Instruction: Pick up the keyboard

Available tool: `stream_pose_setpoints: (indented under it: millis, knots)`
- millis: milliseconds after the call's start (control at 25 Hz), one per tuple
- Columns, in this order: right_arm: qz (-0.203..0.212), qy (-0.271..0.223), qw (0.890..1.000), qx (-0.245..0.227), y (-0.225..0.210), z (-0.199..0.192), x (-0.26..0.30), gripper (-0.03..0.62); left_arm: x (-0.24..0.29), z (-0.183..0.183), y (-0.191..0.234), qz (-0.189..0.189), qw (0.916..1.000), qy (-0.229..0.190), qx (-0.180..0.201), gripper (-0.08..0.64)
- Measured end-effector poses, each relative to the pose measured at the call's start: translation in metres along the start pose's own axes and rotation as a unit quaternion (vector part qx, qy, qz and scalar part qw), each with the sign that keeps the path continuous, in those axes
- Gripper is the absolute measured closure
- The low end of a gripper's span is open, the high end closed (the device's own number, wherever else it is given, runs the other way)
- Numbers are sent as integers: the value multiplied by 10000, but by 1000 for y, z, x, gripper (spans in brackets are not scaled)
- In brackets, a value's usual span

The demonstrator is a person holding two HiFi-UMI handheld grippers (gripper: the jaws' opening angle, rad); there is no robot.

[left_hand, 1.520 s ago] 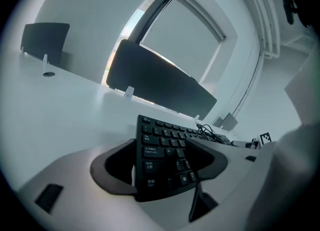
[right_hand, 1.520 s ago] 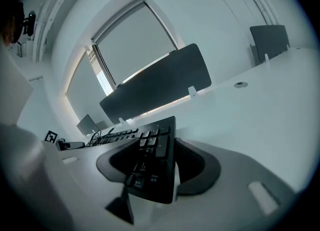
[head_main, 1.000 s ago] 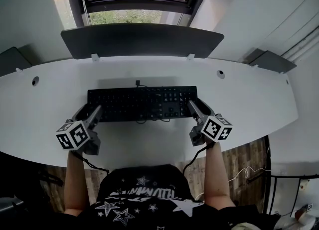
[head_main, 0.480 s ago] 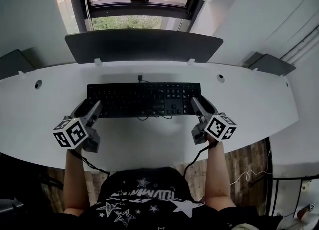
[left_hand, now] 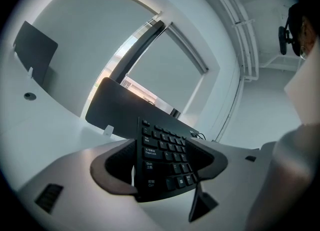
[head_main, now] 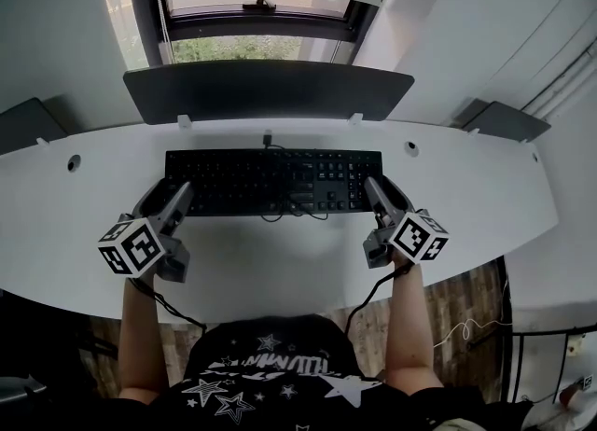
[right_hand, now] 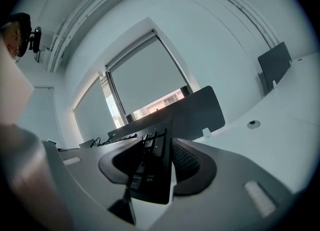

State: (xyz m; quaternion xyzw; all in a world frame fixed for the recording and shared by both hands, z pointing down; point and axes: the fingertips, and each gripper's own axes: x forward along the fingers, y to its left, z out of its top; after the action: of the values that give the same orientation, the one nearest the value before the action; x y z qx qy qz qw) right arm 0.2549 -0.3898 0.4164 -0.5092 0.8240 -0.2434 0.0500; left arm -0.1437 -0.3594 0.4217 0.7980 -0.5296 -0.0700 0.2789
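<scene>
over the curved white desk [head_main: 280,266], the black keyboard [head_main: 270,182] is hanging, the left gripper [head_main: 177,198] clamping its left end with jaws partly apart, the right gripper [head_main: 373,188], jaws just closing further, pinching its right end.

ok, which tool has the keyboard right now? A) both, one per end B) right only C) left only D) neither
A: the left tool grips the keyboard at its left end, the right tool at its right end, its jaws having just closed further on it.
</scene>
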Motion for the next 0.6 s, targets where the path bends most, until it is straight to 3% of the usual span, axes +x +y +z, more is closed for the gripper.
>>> stream_pose_setpoints:
  millis: [320,600]
  knots:
    - [35,-157,9998,-69,9,9,-3,422,-6,12,-7,-57,9998,-149,109,241]
    - [128,-368,9992,-55,18,18,-12,422,-20,32,-21,-225,9979,-583,181,241]
